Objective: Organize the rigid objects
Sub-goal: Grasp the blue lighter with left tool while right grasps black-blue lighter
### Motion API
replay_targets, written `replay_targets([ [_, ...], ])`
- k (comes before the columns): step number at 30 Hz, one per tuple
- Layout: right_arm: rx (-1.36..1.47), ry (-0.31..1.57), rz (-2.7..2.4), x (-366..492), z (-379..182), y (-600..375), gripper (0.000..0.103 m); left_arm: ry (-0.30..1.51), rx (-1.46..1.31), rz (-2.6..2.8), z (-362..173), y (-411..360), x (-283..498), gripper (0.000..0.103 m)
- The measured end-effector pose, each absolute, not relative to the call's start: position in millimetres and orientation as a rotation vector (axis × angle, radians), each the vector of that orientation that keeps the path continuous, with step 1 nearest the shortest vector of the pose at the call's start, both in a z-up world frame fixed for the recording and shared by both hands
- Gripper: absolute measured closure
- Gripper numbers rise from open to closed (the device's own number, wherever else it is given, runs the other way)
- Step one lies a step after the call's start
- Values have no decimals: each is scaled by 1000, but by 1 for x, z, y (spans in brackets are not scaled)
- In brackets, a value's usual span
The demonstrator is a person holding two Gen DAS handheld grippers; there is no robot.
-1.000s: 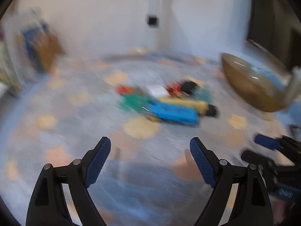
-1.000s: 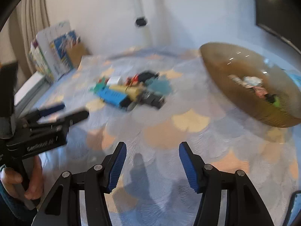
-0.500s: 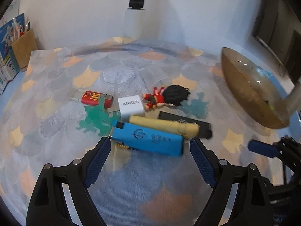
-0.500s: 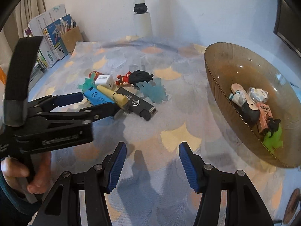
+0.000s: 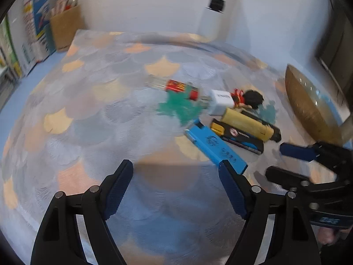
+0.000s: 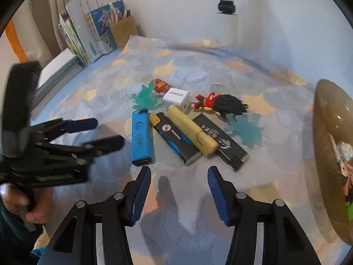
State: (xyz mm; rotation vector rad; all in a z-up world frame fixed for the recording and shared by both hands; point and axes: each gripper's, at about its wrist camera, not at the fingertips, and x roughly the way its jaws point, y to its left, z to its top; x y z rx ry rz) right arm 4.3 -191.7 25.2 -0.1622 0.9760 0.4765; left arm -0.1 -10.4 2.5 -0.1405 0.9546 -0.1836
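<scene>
Blue lighter lies just ahead of both closing grippers, left gripper and right gripper, jaws apart, empty.

At frame centre-right, the blue lighter lies just beyond the closing, empty left gripper; brown bowl far right.

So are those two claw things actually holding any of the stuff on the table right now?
No, nothing is held. The left gripper and right gripper are both empty, jaws closing over bare tablecloth, short of the blue lighter.
</scene>
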Motion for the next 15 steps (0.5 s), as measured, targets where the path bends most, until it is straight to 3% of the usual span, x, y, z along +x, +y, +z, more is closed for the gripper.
replay_targets([
  [7,-106,971,508,29,15,-187,58,944,-188,-254,5,-22,14,25],
  [14,-234,923,510,39,9,-170,58,960,-212,-242,-3,-22,19,26],
  [15,-251,919,518,38,8,-169,63,964,-212,-242,-3,-22,19,26],
])
